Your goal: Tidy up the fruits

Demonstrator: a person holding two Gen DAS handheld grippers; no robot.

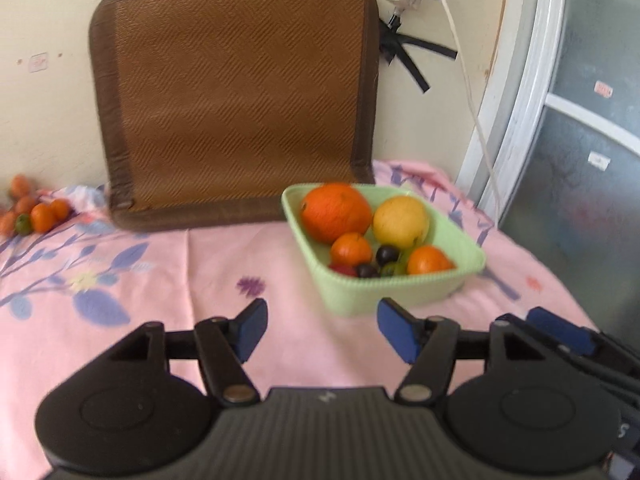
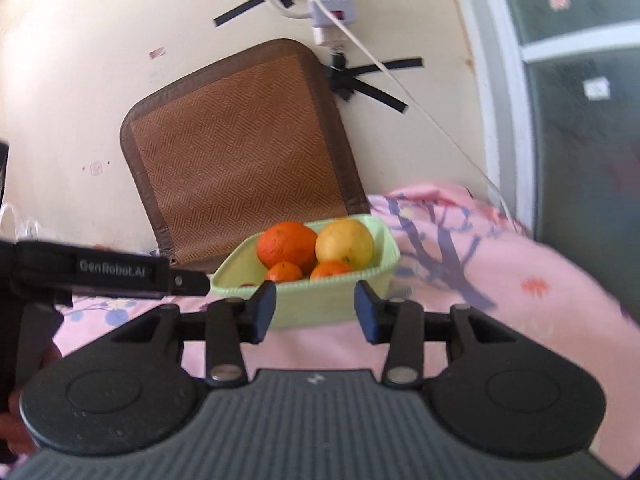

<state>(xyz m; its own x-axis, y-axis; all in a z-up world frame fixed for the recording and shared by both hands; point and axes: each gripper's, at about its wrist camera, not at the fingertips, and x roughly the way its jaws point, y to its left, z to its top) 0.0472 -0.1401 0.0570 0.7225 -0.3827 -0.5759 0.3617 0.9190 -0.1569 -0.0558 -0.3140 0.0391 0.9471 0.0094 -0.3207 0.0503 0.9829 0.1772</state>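
Green basket (image 1: pixel 400 292) of oranges, a yellow fruit (image 1: pixel 401 222) and grapes on the pink floral surface (image 1: pixel 200 280), small oranges (image 1: pixel 36 212) far left, left tongs (image 1: pixel 322 330) and right tongs (image 2: pixel 315 306) both apart, empty, near the basket

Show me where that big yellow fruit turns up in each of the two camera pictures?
Left wrist view: the yellow fruit sits right of centre, in the green basket, right of the big orange.
Right wrist view: the same fruit is near centre, at the basket's back right.
Shared landmark: the brown woven mat leaning on the wall behind.
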